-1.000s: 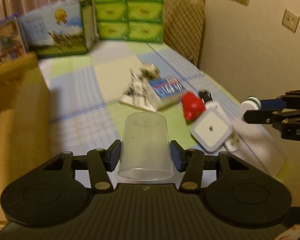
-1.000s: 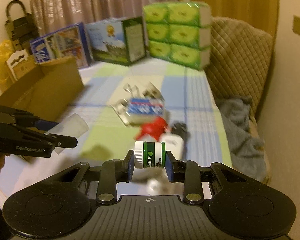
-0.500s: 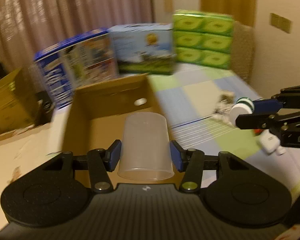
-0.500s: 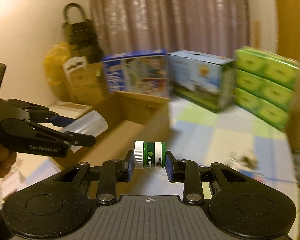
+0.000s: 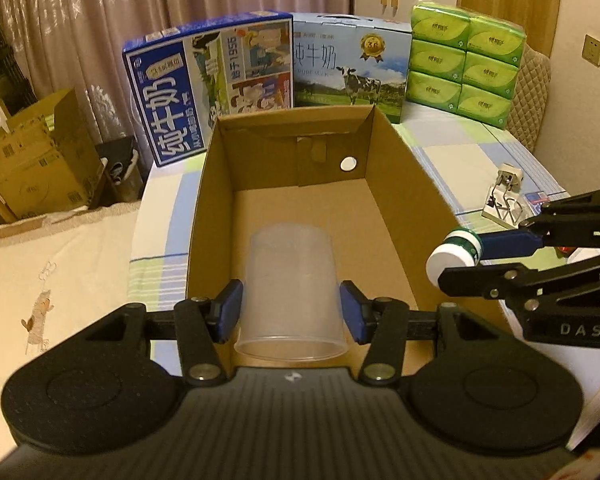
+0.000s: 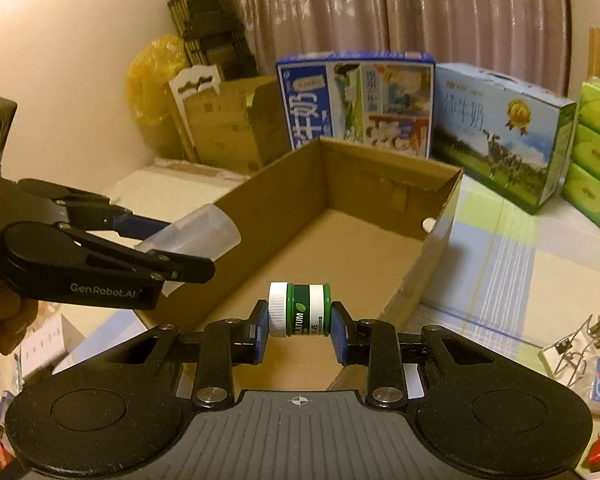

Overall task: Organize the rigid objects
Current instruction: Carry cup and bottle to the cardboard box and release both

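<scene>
1. Gripping the translucent cup (image 5: 290,288) in the left gripper (image 5: 290,314), poised over the cardboard box (image 5: 400,184) for dropping in.
2. Clamping the green jar (image 6: 300,310) in the right gripper (image 6: 300,330), hovering beside the box's near rim, awaiting stowing.

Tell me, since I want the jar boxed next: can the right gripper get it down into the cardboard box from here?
Probably yes. The right gripper holds the green jar by the cardboard box, whose top is open and floor bare. The left gripper with its plastic cup sits alongside, not across the path.
</scene>
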